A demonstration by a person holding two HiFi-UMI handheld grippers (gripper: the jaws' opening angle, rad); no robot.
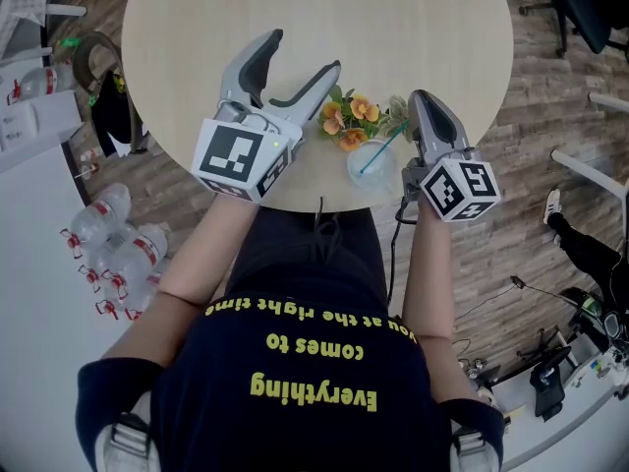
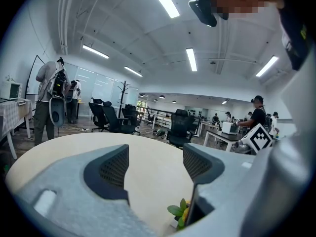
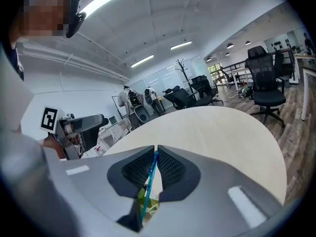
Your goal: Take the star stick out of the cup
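Note:
A thin teal star stick [image 1: 385, 147] leans in a clear cup [image 1: 356, 170] near the front edge of the round table [image 1: 324, 18]. My right gripper [image 1: 417, 111] is above and to the right of the cup, shut on the stick's upper end. In the right gripper view the pads [image 3: 170, 168] pinch the stick [image 3: 148, 186], which runs down between them; its star end is hidden. My left gripper [image 1: 303, 52] hovers over the table left of the cup, open and with nothing in it. The left gripper view shows its jaws [image 2: 155, 164] wide apart.
A small pot of orange flowers [image 1: 349, 118] stands right behind the cup, also seen low in the left gripper view [image 2: 180, 214]. Water bottles [image 1: 118, 239] lie on the floor at left. Office chairs [image 2: 180, 127] and people [image 2: 47, 100] stand beyond the table.

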